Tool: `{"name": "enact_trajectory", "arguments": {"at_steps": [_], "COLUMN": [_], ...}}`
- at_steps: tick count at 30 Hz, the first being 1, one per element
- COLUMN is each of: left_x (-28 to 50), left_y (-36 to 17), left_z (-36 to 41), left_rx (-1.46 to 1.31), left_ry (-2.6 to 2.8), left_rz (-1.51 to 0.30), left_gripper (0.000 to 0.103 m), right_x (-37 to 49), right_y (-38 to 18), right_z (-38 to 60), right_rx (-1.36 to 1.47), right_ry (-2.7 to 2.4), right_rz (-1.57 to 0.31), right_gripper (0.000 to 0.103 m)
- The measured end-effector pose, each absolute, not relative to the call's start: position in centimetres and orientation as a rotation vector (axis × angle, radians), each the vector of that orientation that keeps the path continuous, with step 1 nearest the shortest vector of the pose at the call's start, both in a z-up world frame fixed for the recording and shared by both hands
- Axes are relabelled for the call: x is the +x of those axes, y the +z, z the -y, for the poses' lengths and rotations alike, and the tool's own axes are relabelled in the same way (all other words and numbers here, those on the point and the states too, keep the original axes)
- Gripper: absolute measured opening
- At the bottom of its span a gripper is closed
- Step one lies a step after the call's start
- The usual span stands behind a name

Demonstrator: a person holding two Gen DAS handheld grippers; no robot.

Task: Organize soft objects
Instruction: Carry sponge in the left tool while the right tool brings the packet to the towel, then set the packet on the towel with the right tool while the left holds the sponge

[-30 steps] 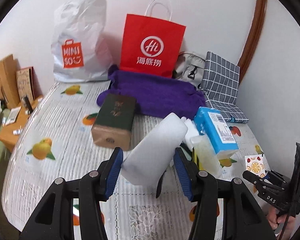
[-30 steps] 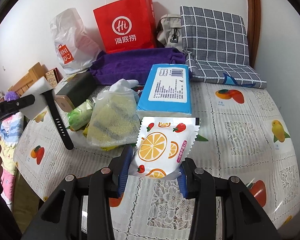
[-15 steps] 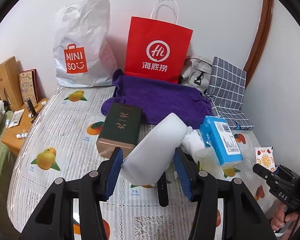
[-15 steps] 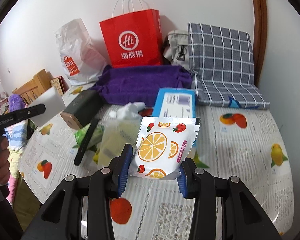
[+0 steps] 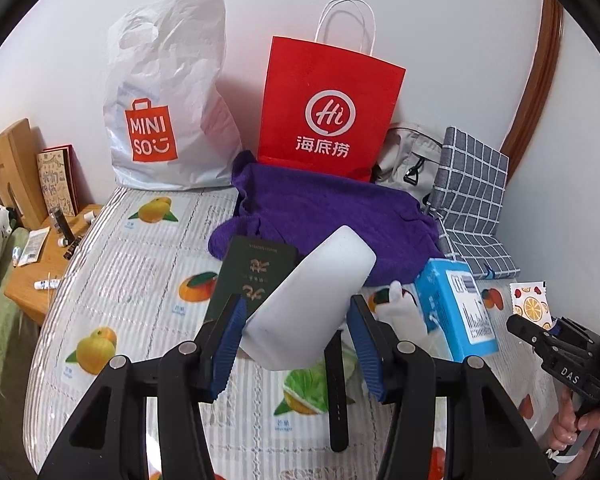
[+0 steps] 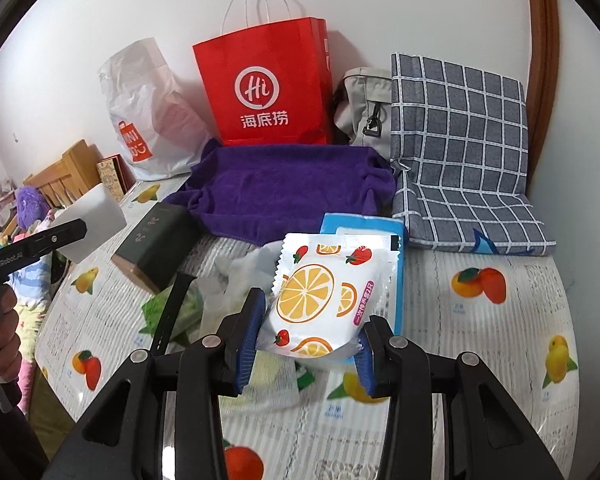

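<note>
White sponge block (image 5: 308, 304): pinched between the blue pads of the left gripper (image 5: 296, 336), held in the air above the table (image 5: 112, 272), tilted, far end up toward the purple towel (image 5: 324, 216). Fruit-print packet (image 6: 324, 300): clamped between the pads of the right gripper (image 6: 308, 340), also off the table, in front of the blue tissue pack (image 6: 396, 232). Both grippers part-closed on their loads, neither one spread.

Surroundings: red paper bag (image 5: 328, 112) and white plastic bag (image 5: 168, 92) upright vs. the wall at the back; grey checked cushion (image 6: 460, 152) at right; dark green box (image 5: 252, 276), black strap (image 5: 336, 392) and a clear plastic bag (image 6: 240, 276) w/ contents lying under and btw. the two grippers.

Risks, as judged from here:
- Sponge held near one end only; being compressible it could squirm or pivot out of the pads if swung fast.
- Packet film is slick and puffy; too hard a squeeze may burst it, too light and it slides out.
- Both hands are close together over a cluttered patch; the grippers could clip each other, or knock the green box.
- If the red bag is the target (cannot tell), its narrow mouth and light build mean a nudge on the rim could tip it.
</note>
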State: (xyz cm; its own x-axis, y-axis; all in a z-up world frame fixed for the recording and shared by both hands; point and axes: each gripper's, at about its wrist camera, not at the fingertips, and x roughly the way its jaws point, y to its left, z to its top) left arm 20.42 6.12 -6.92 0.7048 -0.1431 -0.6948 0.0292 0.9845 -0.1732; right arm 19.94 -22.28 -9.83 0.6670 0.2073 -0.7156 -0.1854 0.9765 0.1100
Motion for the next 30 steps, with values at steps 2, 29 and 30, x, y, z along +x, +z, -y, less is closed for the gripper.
{"name": "enact_trajectory", "arguments": {"at_steps": [2, 29, 30], "left_x": [21.2, 34.1, 34.5], "left_y": [-6.8, -9.2, -9.3], "left_z": [-6.3, -7.0, -6.9], "left_rx": [-0.154, -0.162, -0.161], "left_ry": [-0.091, -0.008, -0.006], "left_rz": [-0.785, -0.874, -0.879], "left_gripper": [0.05, 0.05, 0.05], "right_x": [20.9, 37.4, 38.0], "right_y": [-9.8, -7.4, -7.5], "right_z": [22.2, 19.4, 18.9], "right_rx": [0.035, 0.012, 0.001], "right_ry": [0.225, 0.298, 0.3], "right_rz": [-0.819, -0.766, -0.762], "right_gripper": [0.041, 0.041, 0.041]}}
